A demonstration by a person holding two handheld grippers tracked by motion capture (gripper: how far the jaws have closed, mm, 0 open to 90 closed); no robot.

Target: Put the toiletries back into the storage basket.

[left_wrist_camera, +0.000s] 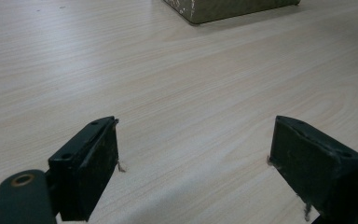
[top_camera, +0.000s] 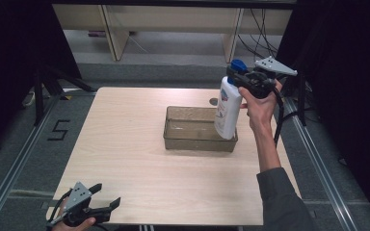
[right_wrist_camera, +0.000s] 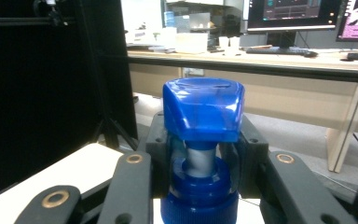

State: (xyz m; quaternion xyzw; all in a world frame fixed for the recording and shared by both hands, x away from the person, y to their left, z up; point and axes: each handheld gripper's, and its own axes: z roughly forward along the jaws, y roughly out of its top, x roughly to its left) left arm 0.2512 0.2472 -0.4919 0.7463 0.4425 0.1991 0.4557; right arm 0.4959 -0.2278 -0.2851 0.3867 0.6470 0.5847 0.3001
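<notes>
Pump bottle: white plastic body, blue pump head, hanging upright above the right end of the clear rectangular tray, which sits mid-table. Its base is at about the tray's rim height; from the high view I cannot tell whether it touches the tray or is just clear of it.

Handling, as judged: rigid plastic shell, smooth and likely slippery on the body, so a body pinch would be poor. Weight depends on fill, which is not readable here. The neck under the pump head is the sound hold: narrow, stiff, and the blue collar and head act as stops above and below the pads. Risk is swing, since the whole body hangs from a hold at its top.

Right gripper: jaws pressed in on the neck from both sides, just below the pump head, in the right gripper view. Right hand is raised over the far right of the table, forearm reaching up and forward, gripper roughly level and pointing left.

Left gripper: jaws spread wide, nothing between them, bare wood beneath. It sits low at the near left corner of the table, well apart from the tray.
</notes>
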